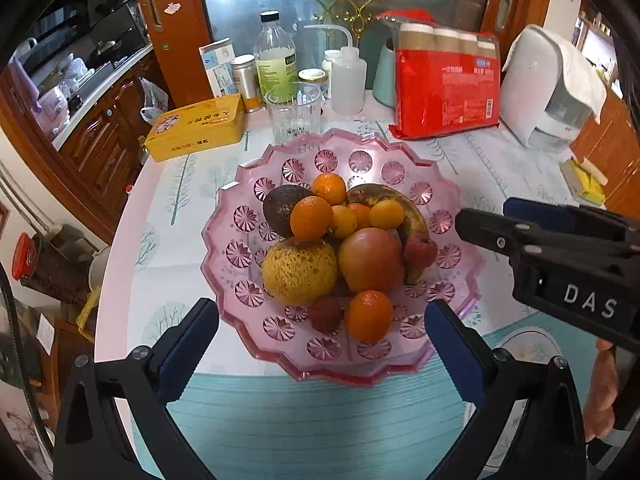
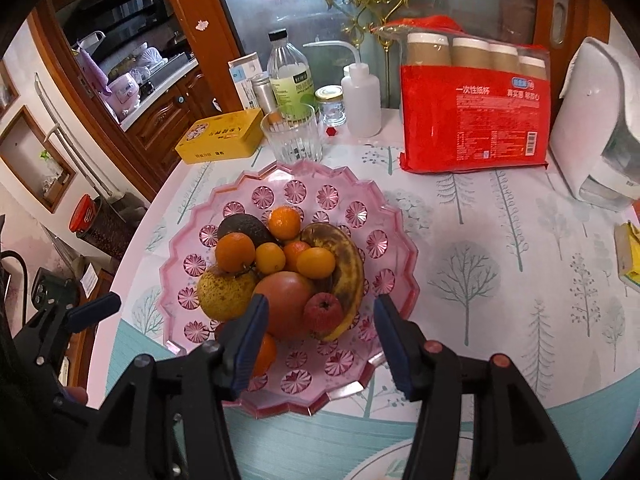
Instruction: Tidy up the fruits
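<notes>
Left wrist view is showing the left gripper hanging over the near edge of the pink dish, jaws spread wide with nothing between them. Fruit is sitting piled in the dish: banana, avocado, tomato, several oranges. Right gripper is hovering partly parted above the dish's near side, gripping nothing. Behind the dish a glass is standing on the table.
</notes>
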The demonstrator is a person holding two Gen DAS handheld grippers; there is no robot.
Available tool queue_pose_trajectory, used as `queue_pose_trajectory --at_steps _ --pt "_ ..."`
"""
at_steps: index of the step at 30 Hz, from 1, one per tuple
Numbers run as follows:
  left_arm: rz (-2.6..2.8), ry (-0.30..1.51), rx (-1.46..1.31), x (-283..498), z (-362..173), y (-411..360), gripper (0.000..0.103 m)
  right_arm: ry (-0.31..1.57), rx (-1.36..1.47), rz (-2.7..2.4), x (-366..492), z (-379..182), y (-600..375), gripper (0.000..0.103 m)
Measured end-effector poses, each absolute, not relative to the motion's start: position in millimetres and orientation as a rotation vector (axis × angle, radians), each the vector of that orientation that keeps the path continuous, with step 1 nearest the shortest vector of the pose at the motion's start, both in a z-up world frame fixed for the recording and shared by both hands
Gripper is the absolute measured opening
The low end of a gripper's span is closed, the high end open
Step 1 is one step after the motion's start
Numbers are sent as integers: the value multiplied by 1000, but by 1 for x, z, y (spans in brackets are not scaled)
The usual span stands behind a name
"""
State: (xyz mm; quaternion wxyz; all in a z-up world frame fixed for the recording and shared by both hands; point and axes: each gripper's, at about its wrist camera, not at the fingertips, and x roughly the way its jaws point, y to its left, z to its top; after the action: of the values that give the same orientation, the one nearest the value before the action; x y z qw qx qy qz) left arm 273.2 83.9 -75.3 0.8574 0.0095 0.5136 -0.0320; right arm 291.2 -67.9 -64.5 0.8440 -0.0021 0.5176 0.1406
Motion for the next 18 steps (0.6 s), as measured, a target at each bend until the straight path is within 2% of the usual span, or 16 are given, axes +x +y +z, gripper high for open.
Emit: queue_pose_trajectory --at_steps 18 --pt "-33 1016 -55 181 -40 68 102 1071 36 260 191 -50 -117 56"
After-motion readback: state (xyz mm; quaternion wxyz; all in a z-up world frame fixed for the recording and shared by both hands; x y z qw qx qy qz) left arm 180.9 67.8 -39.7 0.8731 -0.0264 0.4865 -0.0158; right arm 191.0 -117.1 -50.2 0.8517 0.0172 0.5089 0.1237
